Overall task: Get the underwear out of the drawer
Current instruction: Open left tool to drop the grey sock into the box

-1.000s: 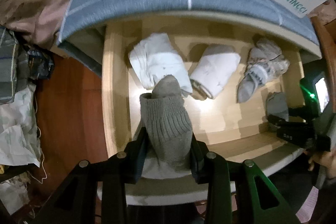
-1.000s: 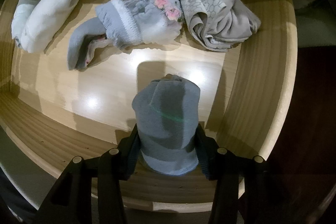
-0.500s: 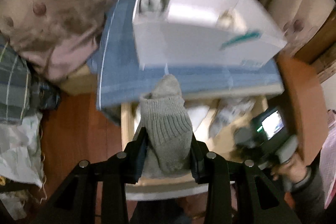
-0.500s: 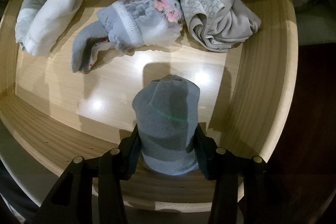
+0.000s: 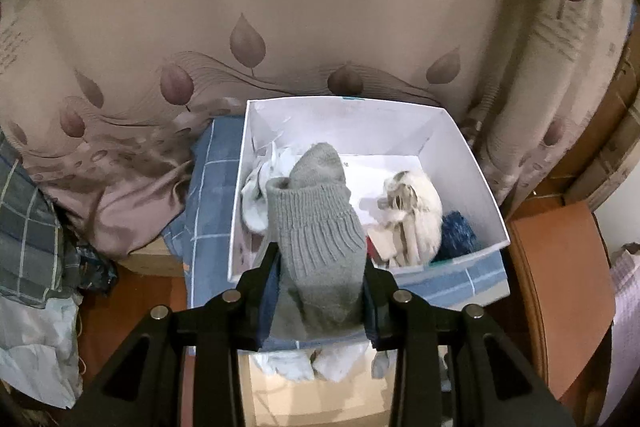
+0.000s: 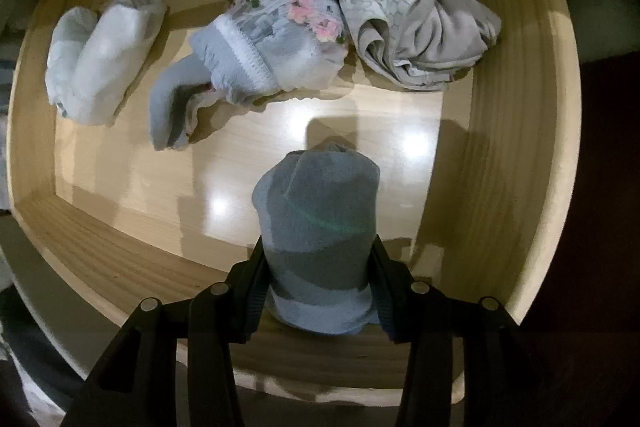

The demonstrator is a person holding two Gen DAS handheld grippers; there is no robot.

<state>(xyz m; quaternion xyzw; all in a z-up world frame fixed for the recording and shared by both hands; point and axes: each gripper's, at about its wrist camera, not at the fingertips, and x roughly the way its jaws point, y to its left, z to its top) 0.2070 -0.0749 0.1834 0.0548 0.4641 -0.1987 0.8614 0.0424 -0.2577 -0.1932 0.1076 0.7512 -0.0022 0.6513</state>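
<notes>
The left tool (image 5: 320, 291), clenched on a grey rolled bundle (image 5: 320, 239), hangs just short of the white box (image 5: 460, 147) straight ahead, while the right tool (image 6: 320, 287) grips a blue-grey roll (image 6: 318, 227) above the drawer (image 6: 500, 167).

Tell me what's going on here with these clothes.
Someone is emptying a drawer with two handheld grippers. The left gripper is shut on a grey ribbed sock, held in front of a white box that has clothes in it. The right gripper is shut on a blue-grey roll over the drawer, where three bundles lie along the back.
</notes>
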